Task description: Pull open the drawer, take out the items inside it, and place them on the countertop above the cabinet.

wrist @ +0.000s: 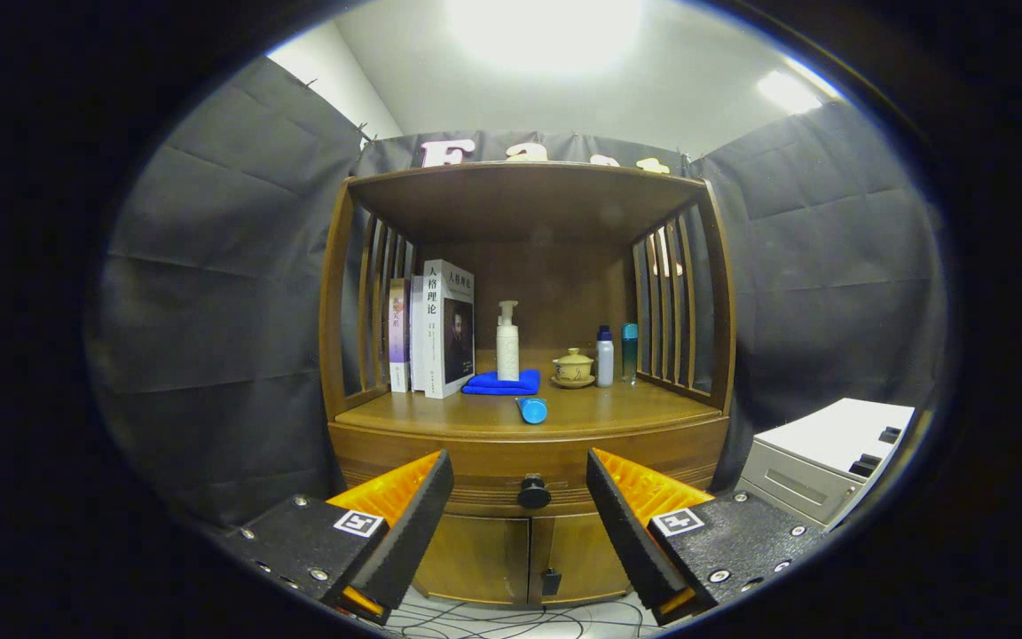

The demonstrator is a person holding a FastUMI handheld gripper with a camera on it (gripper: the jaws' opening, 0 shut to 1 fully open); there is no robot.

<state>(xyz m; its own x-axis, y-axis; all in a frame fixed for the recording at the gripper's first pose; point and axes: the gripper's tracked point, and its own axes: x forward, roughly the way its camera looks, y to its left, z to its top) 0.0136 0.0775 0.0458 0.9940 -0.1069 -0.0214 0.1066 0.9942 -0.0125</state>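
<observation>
A wooden cabinet stands ahead with its drawer closed under the countertop. The drawer's round black knob sits between my fingers and some way beyond them. My gripper is open, with nothing between its fingers. A small blue tube lies on its side on the countertop near the front edge. What the drawer holds is hidden.
On the countertop stand books at the left, a white pump bottle on a folded blue cloth, a lidded teacup and two small bottles. Two cabinet doors sit below the drawer. A white box stands at the right; cables cross the floor.
</observation>
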